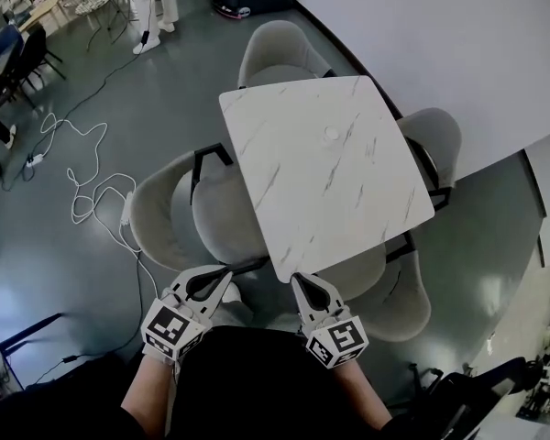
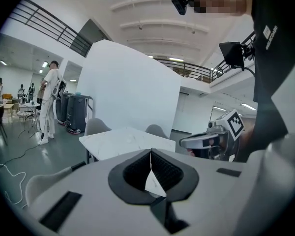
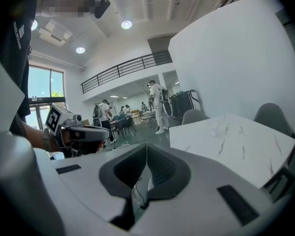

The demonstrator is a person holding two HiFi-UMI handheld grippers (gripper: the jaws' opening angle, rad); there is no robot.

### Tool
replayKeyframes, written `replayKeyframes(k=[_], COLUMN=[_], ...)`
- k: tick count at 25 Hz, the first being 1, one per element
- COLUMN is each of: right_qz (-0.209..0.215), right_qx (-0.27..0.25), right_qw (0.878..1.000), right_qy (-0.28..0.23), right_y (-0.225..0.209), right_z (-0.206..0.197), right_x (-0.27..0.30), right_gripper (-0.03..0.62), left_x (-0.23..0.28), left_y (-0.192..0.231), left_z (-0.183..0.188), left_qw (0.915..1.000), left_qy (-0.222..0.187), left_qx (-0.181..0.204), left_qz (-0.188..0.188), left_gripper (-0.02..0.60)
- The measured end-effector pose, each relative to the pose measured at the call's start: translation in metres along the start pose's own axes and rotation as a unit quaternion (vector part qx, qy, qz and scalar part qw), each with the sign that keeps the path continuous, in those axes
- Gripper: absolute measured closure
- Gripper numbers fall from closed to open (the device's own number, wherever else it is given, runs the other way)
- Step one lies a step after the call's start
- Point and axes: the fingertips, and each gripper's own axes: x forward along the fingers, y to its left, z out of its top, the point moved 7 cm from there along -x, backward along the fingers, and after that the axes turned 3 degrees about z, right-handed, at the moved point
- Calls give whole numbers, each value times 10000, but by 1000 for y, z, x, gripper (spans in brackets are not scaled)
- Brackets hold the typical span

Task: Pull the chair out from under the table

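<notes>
A square white marble table point(image 1: 325, 168) stands in the head view with grey chairs on its sides. One grey chair point(image 1: 170, 216) is at its left side, with the seat partly under the top. Another grey chair point(image 1: 396, 293) is tucked under the near right corner. My left gripper point(image 1: 227, 278) hovers just short of the table's near corner, shut and empty. My right gripper point(image 1: 297, 282) is beside it, also shut with nothing in it. In the left gripper view the left gripper point(image 2: 151, 152) points at the table point(image 2: 123, 140). In the right gripper view the right gripper point(image 3: 146, 146) points past the table point(image 3: 236, 146).
Two more grey chairs stand at the far side point(image 1: 277, 51) and the right side point(image 1: 437, 140). A white cable point(image 1: 87, 186) snakes over the grey floor on the left. A white partition wall point(image 1: 440, 35) runs behind the table. A person in white point(image 1: 156, 7) stands far off.
</notes>
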Motion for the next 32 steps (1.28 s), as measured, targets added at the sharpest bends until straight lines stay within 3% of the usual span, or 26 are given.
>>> replayKeyframes(k=[11, 18, 24, 27, 30, 32], right_qz=[-199, -37, -7, -48, -106, -174], right_qx=[78, 129, 50, 40, 14, 16], right_qw=[9994, 9989, 9987, 9987, 9983, 9979], right_qy=[256, 445, 498, 515, 574, 620], right_y=[-18, -37, -43, -46, -48, -50], right_z=[2, -1, -1, -1, -2, -4], right_x=[18, 28, 32, 32, 29, 25], right_gripper=[580, 580, 580, 580, 580, 580], left_x=[29, 55, 53, 55, 65, 74], left_y=[42, 60, 97, 114, 131, 142], left_z=[-19, -43, -59, -74, -91, -101], left_qw=[9968, 9879, 9762, 9682, 9572, 9436], left_qy=[371, 1380, 2020, 2410, 2844, 3243], left_qx=[-692, -637, -430, -97, 254, 622], left_qz=[173, 323, 656, 665, 462, 257], left_gripper=[575, 574, 571, 566, 488, 456])
